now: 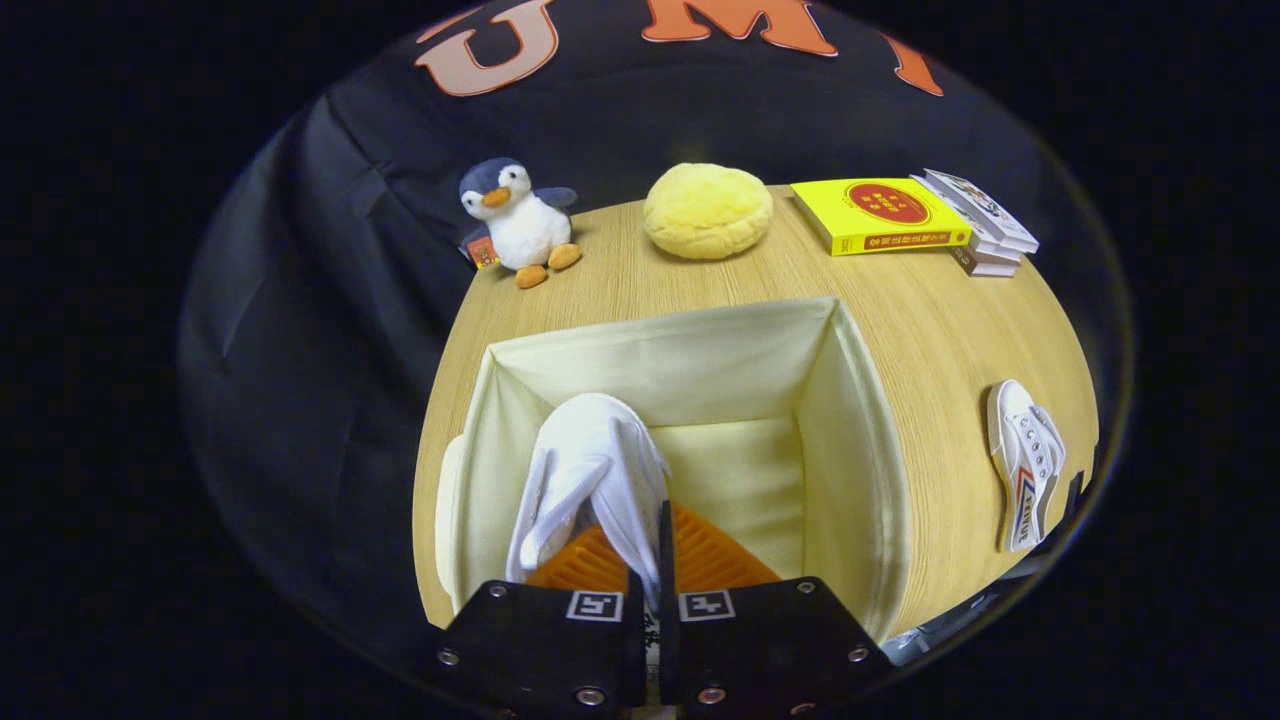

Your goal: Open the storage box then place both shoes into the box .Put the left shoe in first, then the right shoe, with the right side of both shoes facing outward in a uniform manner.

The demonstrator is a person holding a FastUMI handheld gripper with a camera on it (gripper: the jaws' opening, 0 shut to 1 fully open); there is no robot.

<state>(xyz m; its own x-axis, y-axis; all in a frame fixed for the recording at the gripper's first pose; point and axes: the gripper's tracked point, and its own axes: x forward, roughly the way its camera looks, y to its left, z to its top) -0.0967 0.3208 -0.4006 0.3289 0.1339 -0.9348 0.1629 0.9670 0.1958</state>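
Observation:
An open cream fabric storage box (860, 440) stands on the wooden table, its inside bare. My gripper (648, 560) is shut on a white shoe (590, 480), both fingers pinching the shoe's upper. The shoe hangs toe forward over the box's left side, just above its inside. A second white shoe (1025, 465) with a red and blue stripe lies on its side on the table, to the right of the box.
Beyond the box sit a plush penguin (520, 225), a round yellow cushion (707, 210) and a yellow book (880, 215) beside a small stack of books (985, 235). Black cloth walls the booth behind and to the left.

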